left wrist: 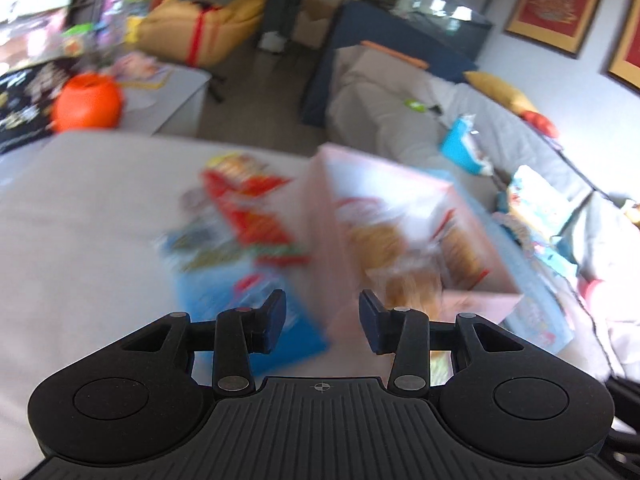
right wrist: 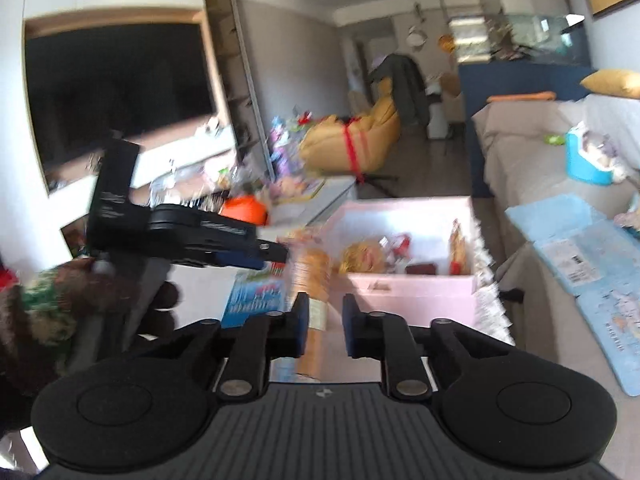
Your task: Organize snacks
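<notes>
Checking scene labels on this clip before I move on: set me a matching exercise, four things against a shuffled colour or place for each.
Things:
1. open box
2. round container
3. tub
4. beanbag

Descriptions:
A. yellow, tied with a red strap
B. pink, with snacks inside
C. blue, sitting on the grey sofa
D. orange

Pairs: 1-B; 2-D; 3-C; 4-A

One pink box (right wrist: 416, 284); two grippers, left (left wrist: 322, 322) and right (right wrist: 326, 322); two framed pictures (left wrist: 554, 4); snack packets too blurred to count.
</notes>
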